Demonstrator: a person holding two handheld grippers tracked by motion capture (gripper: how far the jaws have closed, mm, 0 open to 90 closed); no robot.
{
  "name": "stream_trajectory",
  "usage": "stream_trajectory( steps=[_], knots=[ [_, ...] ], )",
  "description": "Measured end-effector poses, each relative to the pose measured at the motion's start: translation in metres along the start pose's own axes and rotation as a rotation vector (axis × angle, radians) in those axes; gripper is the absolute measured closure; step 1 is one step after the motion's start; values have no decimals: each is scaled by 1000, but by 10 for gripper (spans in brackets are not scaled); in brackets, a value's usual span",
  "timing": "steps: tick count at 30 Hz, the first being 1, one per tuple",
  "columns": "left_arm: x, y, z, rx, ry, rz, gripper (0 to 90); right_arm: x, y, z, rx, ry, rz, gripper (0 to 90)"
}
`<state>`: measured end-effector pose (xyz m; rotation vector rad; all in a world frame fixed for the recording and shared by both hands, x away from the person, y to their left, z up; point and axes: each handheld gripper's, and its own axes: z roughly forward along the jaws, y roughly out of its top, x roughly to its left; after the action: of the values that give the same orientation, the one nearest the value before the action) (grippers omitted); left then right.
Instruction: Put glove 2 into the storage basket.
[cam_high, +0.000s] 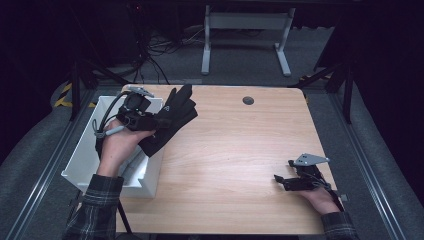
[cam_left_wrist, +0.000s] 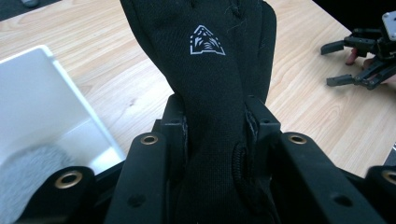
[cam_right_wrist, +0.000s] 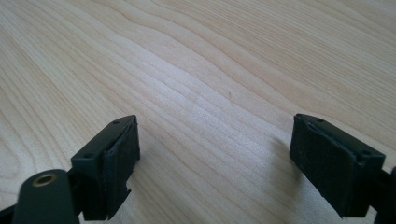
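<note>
- The black glove (cam_left_wrist: 210, 84) carries a small white triangular emblem on its back; no lettering in it can be read.
- The left gripper (cam_high: 150, 120) is clamped on the glove: in the left gripper view both pads press into the fabric near the cuff, and the glove's fingers point away from the camera.
- In the high view the glove (cam_high: 172, 117) is held in the air at the left edge of the tabletop (cam_high: 240, 165), over the rim of the white bin (cam_high: 82, 155) beside it.
- The left gripper view shows something grey and fuzzy (cam_left_wrist: 28, 172) lying in the bin (cam_left_wrist: 42, 102); what it is cannot be told. In the high view the person's arm covers much of the bin's inside.
- The right gripper (cam_high: 282, 180) rests near the tabletop's right front corner, well apart from the glove.
- In the right gripper view its jaws stand wide apart, with bare wood (cam_right_wrist: 210, 93) between them.
- The left gripper view also catches the right gripper (cam_left_wrist: 364, 60) far off at upper right.
</note>
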<state>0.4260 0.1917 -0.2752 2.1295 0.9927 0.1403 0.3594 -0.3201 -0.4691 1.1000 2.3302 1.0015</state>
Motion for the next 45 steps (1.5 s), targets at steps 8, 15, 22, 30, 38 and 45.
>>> stream_trajectory(
  steps=[8,15,22,30,38,45],
  knots=[
    [22,-17,-21,-24,69,-59,673,0,0,0,1,-1,0,156],
    [48,-40,-35,-40,123,-148,673,0,0,0,0,6,-3,151],
    [69,-65,-28,-7,155,-205,673,0,0,0,1,10,-9,151],
    [88,-89,-15,28,192,-246,668,0,-1,0,1,11,-10,151],
    [101,-103,-2,80,190,-265,650,1,-1,-1,1,15,-12,151],
    [109,-110,9,121,189,-286,505,1,-1,-1,2,14,-12,151]
  ],
)
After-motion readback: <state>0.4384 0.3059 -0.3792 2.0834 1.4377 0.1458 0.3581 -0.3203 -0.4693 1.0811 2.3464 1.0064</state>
